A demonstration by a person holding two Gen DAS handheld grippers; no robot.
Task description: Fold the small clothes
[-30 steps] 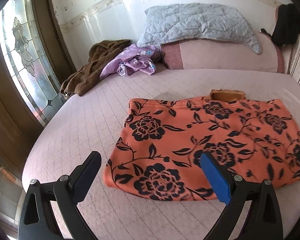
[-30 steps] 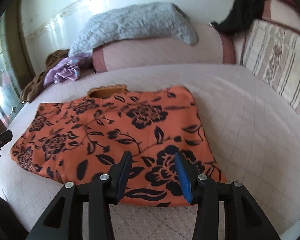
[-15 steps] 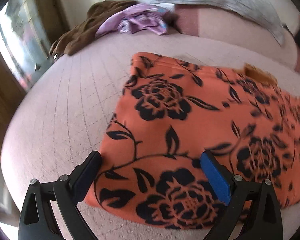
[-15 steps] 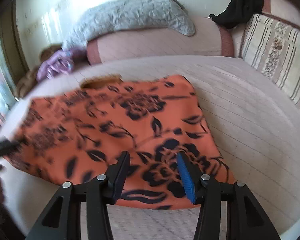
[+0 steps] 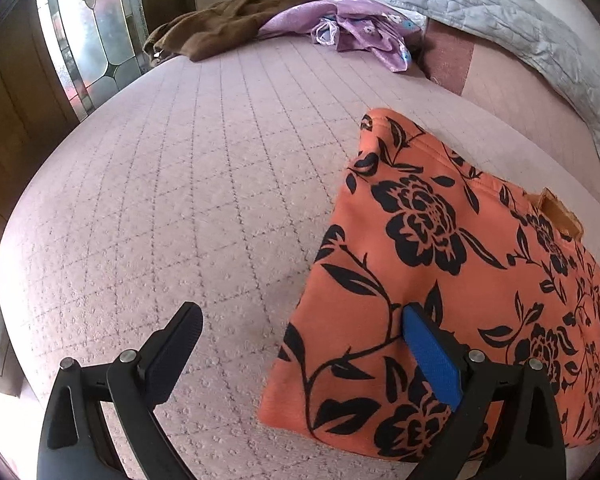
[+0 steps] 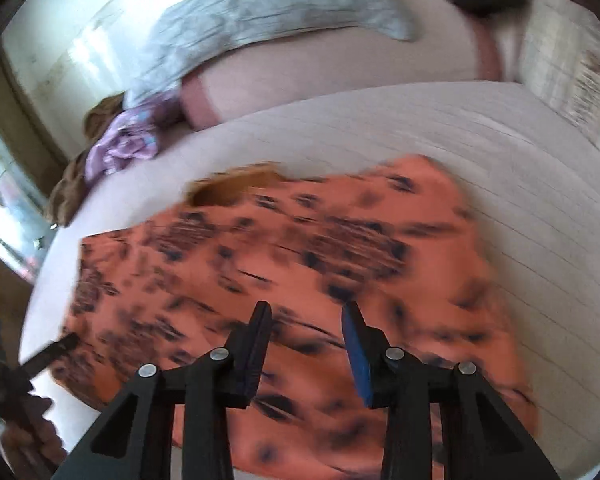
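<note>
A: Where is the orange floral garment (image 5: 480, 280) lying?

B: Flat on the pink quilted bed (image 5: 180, 200), toward its near edge, with a brown collar patch (image 5: 560, 212) showing at its far side.

A: And the left gripper (image 5: 300, 356)?

B: Its fingers (image 5: 432, 360) are spread wide and hold nothing. They straddle the garment's near left corner: the blue-padded finger is over the cloth, the black one over bare quilt beside the edge. Whether either touches the surface I cannot tell.

A: The right gripper (image 6: 306, 344)?

B: That view is blurred. Its fingers (image 6: 356, 356) have just been closing but a clear gap remains, and nothing is pinched. The garment lies beneath and beyond them, by its near edge.

A: Anything else on the bed?

B: A brown garment (image 5: 236, 16) and a purple garment (image 5: 352, 28) heaped at the far side, well apart from the orange one, near a grey quilted pillow (image 5: 500, 12).
</note>
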